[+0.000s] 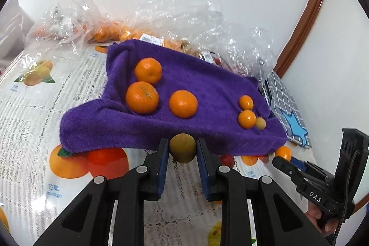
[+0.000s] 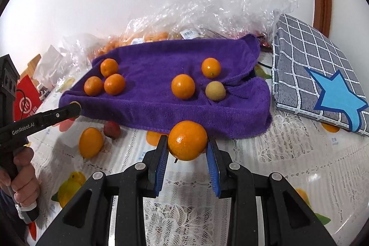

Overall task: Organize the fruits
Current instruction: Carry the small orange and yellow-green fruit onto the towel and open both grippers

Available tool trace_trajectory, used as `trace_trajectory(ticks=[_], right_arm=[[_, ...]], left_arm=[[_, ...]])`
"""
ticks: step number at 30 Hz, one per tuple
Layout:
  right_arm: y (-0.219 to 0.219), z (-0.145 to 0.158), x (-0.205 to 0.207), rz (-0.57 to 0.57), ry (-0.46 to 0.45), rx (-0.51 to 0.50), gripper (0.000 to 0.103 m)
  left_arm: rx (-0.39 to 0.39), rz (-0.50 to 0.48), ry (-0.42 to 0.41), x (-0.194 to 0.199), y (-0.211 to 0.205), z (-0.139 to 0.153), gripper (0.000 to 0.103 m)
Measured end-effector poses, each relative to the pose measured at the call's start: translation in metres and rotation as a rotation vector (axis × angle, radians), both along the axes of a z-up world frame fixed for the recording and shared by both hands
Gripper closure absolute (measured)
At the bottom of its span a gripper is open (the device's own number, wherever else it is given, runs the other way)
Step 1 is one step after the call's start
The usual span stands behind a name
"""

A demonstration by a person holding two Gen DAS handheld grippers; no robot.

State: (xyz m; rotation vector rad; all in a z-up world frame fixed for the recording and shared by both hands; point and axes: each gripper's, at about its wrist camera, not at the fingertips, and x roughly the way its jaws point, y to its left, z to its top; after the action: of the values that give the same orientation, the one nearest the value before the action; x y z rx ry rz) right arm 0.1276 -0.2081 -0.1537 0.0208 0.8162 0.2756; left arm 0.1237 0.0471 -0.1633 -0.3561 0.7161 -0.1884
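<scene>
Fruit sits in both tools: the left tool [image 1: 182,150] is clamped on a small brownish-green fruit [image 1: 182,148], the right tool [image 2: 187,146] on an orange [image 2: 187,140], each just short of the purple towel [image 1: 207,89]. Both look light, round and smooth (apt to roll); hold across the widest part, gently.

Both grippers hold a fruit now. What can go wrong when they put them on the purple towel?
The towel lies rumpled and sloping, so the round orange in the right gripper may roll off its front edge. The brownish fruit in the left gripper could bump the small fruits grouped near the right edge.
</scene>
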Motion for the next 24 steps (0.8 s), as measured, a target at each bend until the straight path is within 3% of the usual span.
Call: trace_trajectory(ticks=[9, 15, 24], right_arm=[[0.000, 0.004, -0.007, 0.025, -0.024, 0.046, 0.070], [-0.003, 0.009, -0.009, 0.034, -0.038, 0.094, 0.070], [-0.023, 0.019, -0.004, -0.019, -0.046, 0.195, 0.070]], left_arm=[[0.022, 0.032, -0.027, -0.003, 0.004, 0.002, 0.080], [-0.008, 0.028, -0.051, -0.007, 0.010, 0.006, 0.080], [-0.010, 0.038, -0.058, -0.007, 0.016, 0.007, 0.080]])
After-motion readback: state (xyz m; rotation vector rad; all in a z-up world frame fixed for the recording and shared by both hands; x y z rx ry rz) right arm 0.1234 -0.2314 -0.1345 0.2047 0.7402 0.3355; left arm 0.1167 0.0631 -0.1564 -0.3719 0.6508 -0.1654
